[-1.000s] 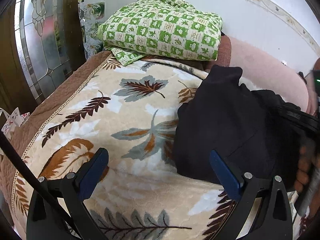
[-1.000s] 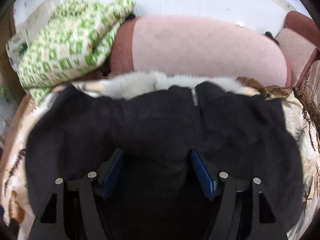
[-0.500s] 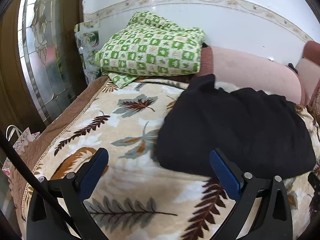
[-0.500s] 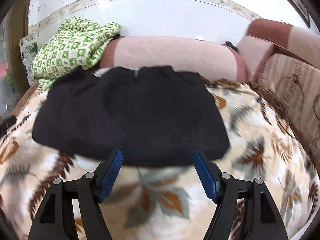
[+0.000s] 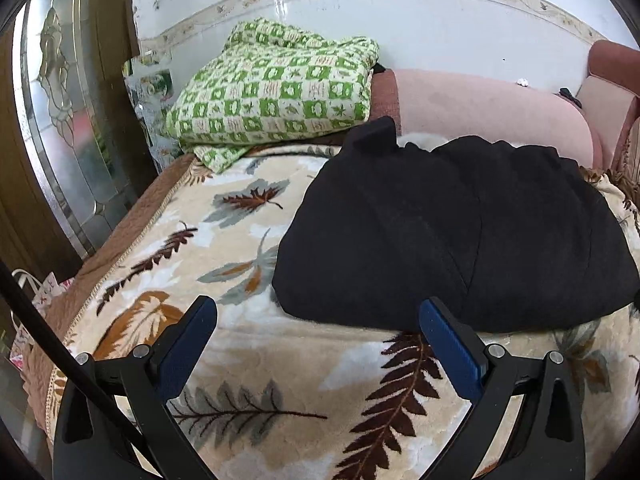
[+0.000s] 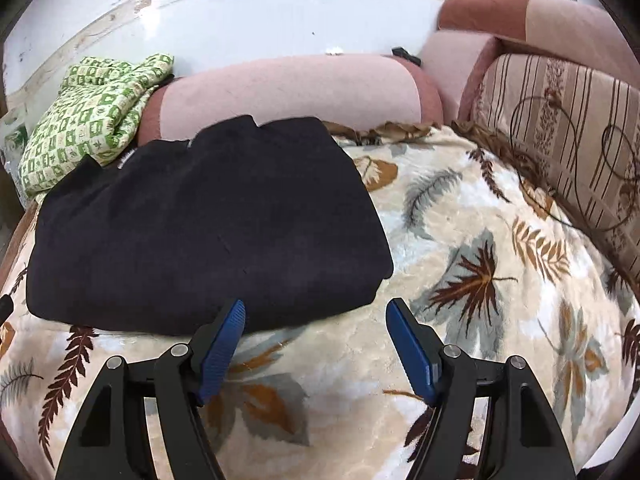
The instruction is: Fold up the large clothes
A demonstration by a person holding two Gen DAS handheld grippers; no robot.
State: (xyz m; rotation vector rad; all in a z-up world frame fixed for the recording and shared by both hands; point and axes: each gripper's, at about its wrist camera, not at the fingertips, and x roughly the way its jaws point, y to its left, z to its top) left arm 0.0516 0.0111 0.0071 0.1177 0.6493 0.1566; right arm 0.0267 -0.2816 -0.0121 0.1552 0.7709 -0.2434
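The black garment (image 5: 452,236) lay folded in a rounded heap at centre right of the frame, on a cream blanket (image 5: 280,360) printed with brown and grey leaves. The left gripper (image 5: 318,322) filled the bottom of the frame, its blue-padded jaws wide apart with nothing between them, the right pad just short of the garment's near edge. At upper centre a green checked quilt (image 5: 276,88) sat bunched against a pink cushion (image 5: 480,108). A glass door (image 5: 60,120) ran down the left edge.

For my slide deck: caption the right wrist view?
Open right gripper poised before folded black garment on leaf-print blanket.
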